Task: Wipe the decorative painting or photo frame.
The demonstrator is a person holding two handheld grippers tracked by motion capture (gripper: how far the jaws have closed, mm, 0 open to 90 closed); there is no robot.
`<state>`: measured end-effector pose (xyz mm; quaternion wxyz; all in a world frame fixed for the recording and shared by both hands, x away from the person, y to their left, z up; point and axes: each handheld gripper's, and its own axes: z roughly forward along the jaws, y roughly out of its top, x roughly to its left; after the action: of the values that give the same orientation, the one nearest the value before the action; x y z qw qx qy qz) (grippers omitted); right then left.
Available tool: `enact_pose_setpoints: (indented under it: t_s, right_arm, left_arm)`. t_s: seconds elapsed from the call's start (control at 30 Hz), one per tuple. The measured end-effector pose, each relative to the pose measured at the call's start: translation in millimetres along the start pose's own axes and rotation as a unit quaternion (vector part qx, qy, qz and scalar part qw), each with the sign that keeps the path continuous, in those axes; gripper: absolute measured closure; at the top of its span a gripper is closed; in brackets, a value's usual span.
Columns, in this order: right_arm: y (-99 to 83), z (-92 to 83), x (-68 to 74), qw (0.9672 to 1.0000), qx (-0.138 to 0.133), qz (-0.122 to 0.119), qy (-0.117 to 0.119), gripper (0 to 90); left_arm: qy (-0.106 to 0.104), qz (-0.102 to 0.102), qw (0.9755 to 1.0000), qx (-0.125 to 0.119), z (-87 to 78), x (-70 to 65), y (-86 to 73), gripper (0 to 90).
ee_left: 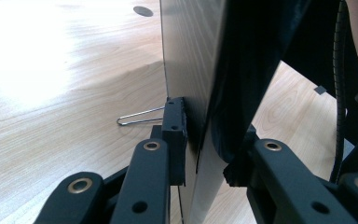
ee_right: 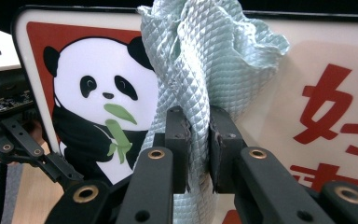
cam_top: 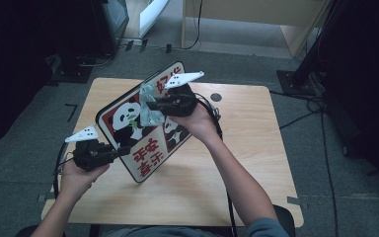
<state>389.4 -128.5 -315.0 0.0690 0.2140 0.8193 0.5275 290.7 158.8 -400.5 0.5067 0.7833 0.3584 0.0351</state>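
Wiping ahead: right gripper [ee_right: 198, 140] clamps cloth [ee_right: 205, 60] against panda sign [cam_top: 143, 143] at frame centre; left gripper [ee_left: 205, 149] pinches sign's lower-left edge.

wooden table [cam_top: 256, 163], grey carpet [cam_top: 24, 163]
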Motion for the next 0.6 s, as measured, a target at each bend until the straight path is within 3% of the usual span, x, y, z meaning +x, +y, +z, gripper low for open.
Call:
enact_pose_setpoints:
  t_s: [0.6]
  right_arm:
    - [-17.5,4.8,-7.7,0.9997,0.013,0.02,0.006,80.2]
  left_arm:
    - [-0.006,0.0,1.0,0.004,0.4,0.4,1.2,74.3]
